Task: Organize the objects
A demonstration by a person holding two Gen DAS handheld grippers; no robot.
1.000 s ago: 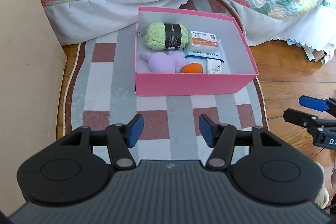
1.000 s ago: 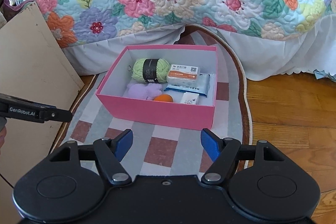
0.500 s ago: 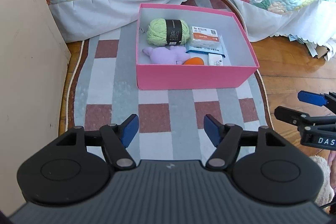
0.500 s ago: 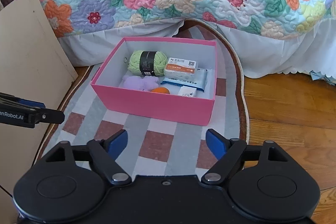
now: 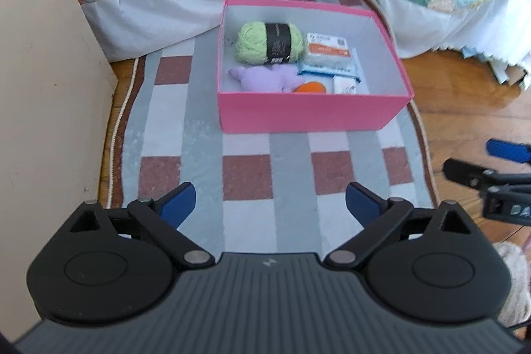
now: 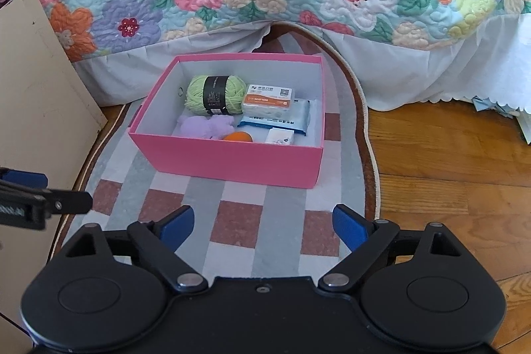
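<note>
- A tall beige panel (image 5: 49,88) stands at the far left, its top and base cut off, so what it belongs to cannot be told.
- The left claw (image 5: 270,204) hovers over the checked rug (image 5: 166,128), empty, its jaws opening with nothing between them, probably readying for a pickup.
- The pink box (image 5: 312,111) sits on the rug just in front of the bed's white skirt (image 5: 149,19), likely so both claws can reach in from above.
- Inside, left to right: green yarn (image 5: 268,43) behind a purple plush toy (image 5: 265,78), an orange thing (image 5: 310,87) half hidden by the near wall, a white-and-orange packet (image 5: 327,50) lying on a blue wipes pack (image 5: 327,72), and a small white item (image 5: 345,85) too blurred to name.
- The right claw (image 6: 262,223) is also empty, jaws opening above the rug; in the left view only its tips show.
</note>
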